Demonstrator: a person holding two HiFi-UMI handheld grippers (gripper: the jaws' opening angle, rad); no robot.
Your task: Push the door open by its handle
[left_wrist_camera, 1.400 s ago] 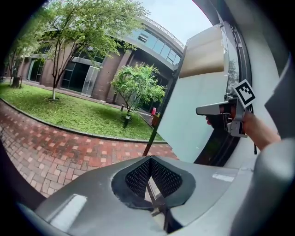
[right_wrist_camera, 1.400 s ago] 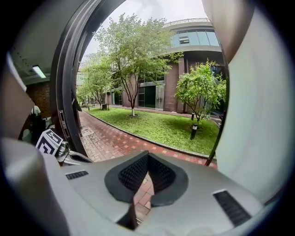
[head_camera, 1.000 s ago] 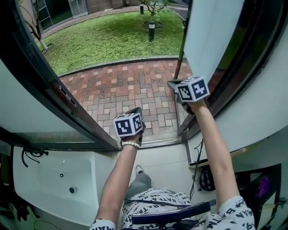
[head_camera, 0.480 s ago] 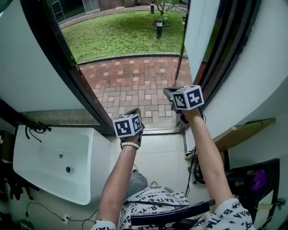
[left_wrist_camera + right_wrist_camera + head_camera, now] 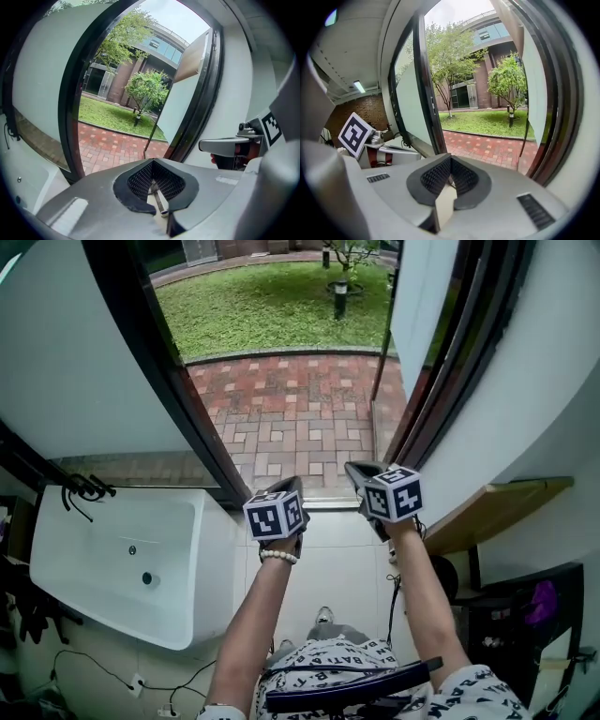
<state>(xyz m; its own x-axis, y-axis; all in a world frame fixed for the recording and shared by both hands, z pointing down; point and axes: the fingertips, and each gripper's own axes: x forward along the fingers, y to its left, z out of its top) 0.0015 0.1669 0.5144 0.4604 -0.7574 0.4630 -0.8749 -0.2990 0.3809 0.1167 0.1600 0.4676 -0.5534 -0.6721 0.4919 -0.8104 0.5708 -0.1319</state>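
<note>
The left gripper [image 5: 289, 486] and the right gripper [image 5: 358, 470] are side by side just inside the doorway. Before them lies the red brick paving [image 5: 291, 418], with the green lawn [image 5: 272, 306] behind it. The white door panel [image 5: 422, 306] stands outward at the right and the black door frame [image 5: 159, 362] at the left. Indoors, the white rectangular basin [image 5: 112, 559] lies left of the grippers and the light wooden shelf [image 5: 487, 512] right of them.

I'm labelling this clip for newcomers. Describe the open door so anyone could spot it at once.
Find the brick paving outside. On its right edge stands the door, a pale panel in a dark frame. Unlike the pale panel on the left, it juts outward over the bricks.
</note>
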